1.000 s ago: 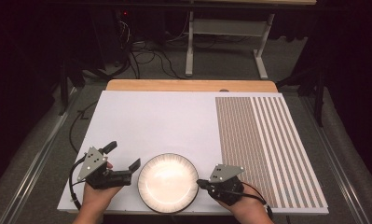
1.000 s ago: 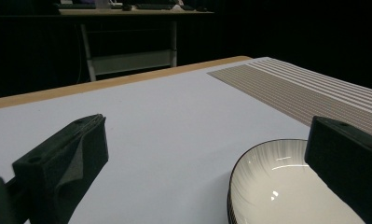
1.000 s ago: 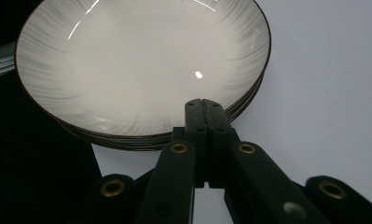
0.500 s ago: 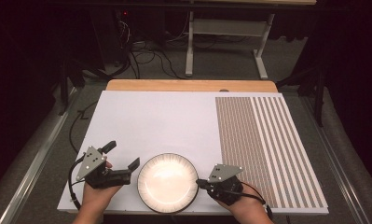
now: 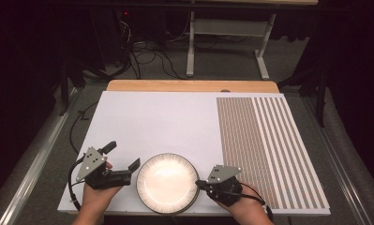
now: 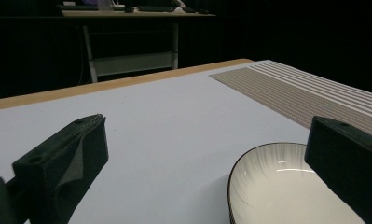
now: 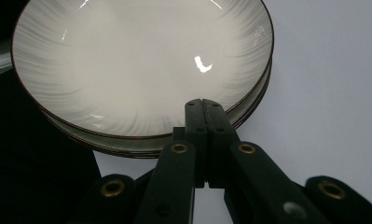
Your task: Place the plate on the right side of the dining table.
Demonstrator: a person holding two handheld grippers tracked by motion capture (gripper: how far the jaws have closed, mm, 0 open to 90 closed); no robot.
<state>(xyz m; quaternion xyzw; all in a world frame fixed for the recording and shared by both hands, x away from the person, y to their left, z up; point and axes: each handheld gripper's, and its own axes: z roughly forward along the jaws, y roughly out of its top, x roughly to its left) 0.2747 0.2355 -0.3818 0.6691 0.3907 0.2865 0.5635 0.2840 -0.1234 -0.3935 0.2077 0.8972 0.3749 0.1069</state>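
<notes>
At the near edge of the white table [image 5: 142,122], the stack of plates [image 5: 168,182] sat between the two grippers, the top plate pale with a dark rim and at least one more plate visible beneath it in the right gripper view. Very little had changed over the last second: the left gripper [image 5: 123,161] was in the same spot just left of the stack with its jaws spread wide, one jaw pointing away across the table and the other angled toward the plate's rim, and the plates had not shifted. The right gripper [image 5: 198,183] also sat where it had been, its jaws pressed together at the right side of the stack; in its own view they met right at the rim of the top plate [image 7: 141,65], though whether they actually pinched the rim or merely rested over it was hard to tell from that angle. That stillness suggested a pause before a lift, with the right side set and the left side not yet closed on anything. The striped mat [image 5: 269,150] on the right half of the table lay bare and looked a likely place for a plate to go.
</notes>
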